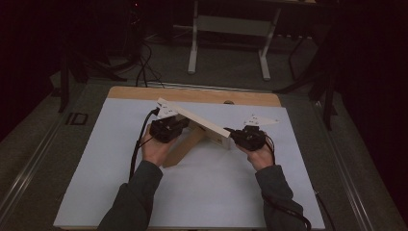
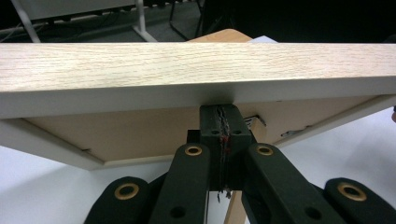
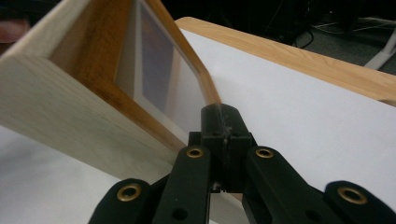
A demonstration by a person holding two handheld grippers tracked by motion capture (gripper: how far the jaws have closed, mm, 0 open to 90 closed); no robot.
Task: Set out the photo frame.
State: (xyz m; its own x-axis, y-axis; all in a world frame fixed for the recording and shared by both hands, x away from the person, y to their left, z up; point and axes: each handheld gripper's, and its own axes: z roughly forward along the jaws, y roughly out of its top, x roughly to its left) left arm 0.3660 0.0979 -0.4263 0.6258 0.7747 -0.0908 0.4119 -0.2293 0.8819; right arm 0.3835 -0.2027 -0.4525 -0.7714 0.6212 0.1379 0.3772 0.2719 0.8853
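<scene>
Two hand-held grippers: both at a wooden picture frame (image 1: 202,124), one at each end
Frame: tilted, raised off the white surface (image 1: 202,192), near its middle; a wooden prop (image 1: 185,147) slants under it to the surface
Left hand-held gripper (image 2: 219,126): jaws pressed together, tips tucked under the frame's lower edge, against its brown back (image 2: 140,135)
Right hand-held gripper (image 3: 219,123): jaws pressed together, tips by the frame's corner at the glass side (image 3: 159,60); contact cannot be told
Grip: no part of the frame seen between either pair of jaws
</scene>
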